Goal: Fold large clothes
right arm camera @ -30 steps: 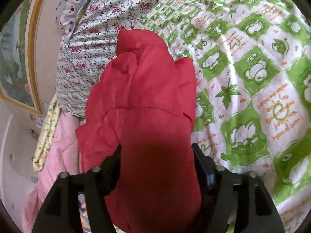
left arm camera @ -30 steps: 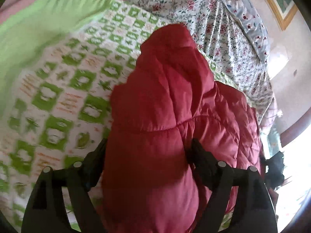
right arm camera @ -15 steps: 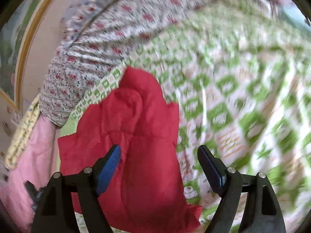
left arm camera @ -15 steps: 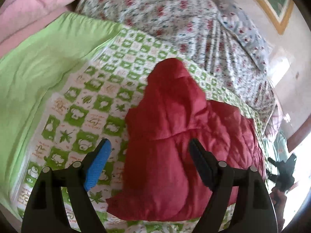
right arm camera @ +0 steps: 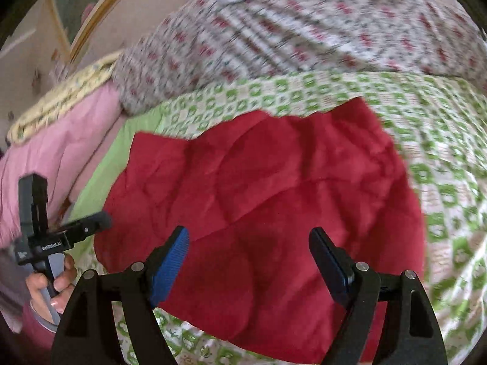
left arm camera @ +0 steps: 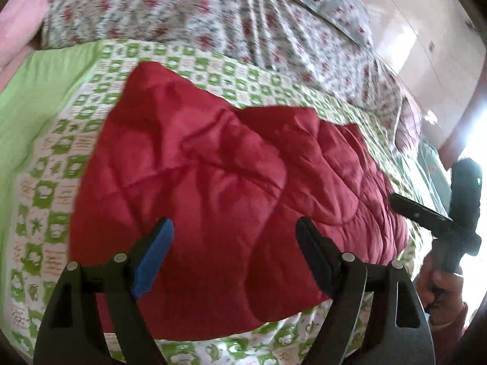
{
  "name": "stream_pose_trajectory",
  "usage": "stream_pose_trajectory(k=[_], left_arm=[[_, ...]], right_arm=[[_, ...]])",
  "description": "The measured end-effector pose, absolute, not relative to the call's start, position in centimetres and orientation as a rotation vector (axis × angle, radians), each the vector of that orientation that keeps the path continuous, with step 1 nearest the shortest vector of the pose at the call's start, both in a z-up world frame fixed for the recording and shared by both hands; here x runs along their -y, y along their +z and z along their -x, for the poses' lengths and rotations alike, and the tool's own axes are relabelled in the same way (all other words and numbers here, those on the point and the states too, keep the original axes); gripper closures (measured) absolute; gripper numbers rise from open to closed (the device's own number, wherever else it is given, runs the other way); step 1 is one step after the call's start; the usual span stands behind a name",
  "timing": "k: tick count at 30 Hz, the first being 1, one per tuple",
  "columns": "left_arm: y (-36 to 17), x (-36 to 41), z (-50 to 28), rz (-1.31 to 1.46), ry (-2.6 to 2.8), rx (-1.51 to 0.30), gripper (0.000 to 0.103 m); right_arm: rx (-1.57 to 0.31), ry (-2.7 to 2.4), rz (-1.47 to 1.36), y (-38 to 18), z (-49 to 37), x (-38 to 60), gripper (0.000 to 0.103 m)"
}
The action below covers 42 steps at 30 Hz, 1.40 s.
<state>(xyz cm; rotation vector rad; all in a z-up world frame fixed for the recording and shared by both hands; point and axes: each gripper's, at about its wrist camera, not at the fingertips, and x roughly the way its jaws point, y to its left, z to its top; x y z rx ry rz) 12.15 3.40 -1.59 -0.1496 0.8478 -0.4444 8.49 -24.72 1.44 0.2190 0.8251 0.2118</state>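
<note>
1 red quilted jacket (left arm camera: 231, 188) lies folded on the bed, on the green-and-white patterned sheet (left arm camera: 54, 182), roughly mid-bed btwn the near edge and the bedding heaped at the far side; near hem stops just short of the near edge, w/ a strip of sheet showing in front of it. 2 hand-held grippers in use. Left hand-held gripper (left arm camera: 234, 249): jaws wide apart, nothing btwn the pads, held above the jacket's near part, not touching it; 1 blue pad faces the camera, the other pad seen edge-on and dark. Right hand-held gripper (right arm camera: 248, 258): also spread wide, nothing clamped, above the jacket's near edge and clear of it; blue on both pads. Each wrist view catches the other tool off to the side: the right one at the jacket's right end in the left view, w/ 1 hand (left arm camera: 441, 289) on its grip; the left one at the jacket's left end in the right view, w/ 1 hand (right arm camera: 51, 283) and a dark red cuff. Far side of bed: 1 floral quilt (left arm camera: 213, 18) bunched up, 1 pink blanket (right arm camera: 54, 140), 1 plain green cloth (left arm camera: 39, 91) beside the sheet. 1 framed picture (right arm camera: 88, 3) on the wall. Both views motion-blurred at the far side.
</note>
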Motion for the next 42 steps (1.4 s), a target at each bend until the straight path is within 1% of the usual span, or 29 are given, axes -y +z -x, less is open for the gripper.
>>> stream_pose_trajectory(k=[5,10,11,17,28,35,38,42], left_arm=[[-3.1,-1.2,-14.0,0.061,-0.424,-0.883,0.020],[-3.6,-1.1,-17.5,0.035,-0.350,-0.906,0.020],[-3.8,-1.2,-18.3,0.036,-0.337,-0.912,0.020],[-4.9,-1.1,-23.0,0.024,-0.249,-0.962,0.020],[-6.7,-2.2,-28.9,0.089,-0.110,-1.039,0.018],[-6.3,-2.0,-29.0,0.066,-0.096,-1.042,0.018],[-5.2,-2.0,-27.8,0.019,-0.073,-1.024,0.018],[-3.7,-2.0,-24.3,0.002,-0.118,-0.998,0.018]], right_arm=[[-0.896,0.193,-0.094,-0.5,-11.0,21.9,0.021],[-0.943,0.099,-0.038,-1.8,-14.7,22.7,0.022],[-0.948,0.082,-0.039,-1.9,-15.4,23.1,0.023],[-0.984,-0.005,-0.086,-2.9,-19.3,25.6,0.023],[-0.989,-0.074,-0.216,-4.4,-22.1,29.7,0.023],[-0.956,-0.098,-0.287,-5.4,-22.0,31.1,0.023],[-0.951,-0.093,-0.298,-5.5,-21.9,31.4,0.023],[-0.951,-0.086,-0.311,-5.6,-22.0,31.6,0.023]])
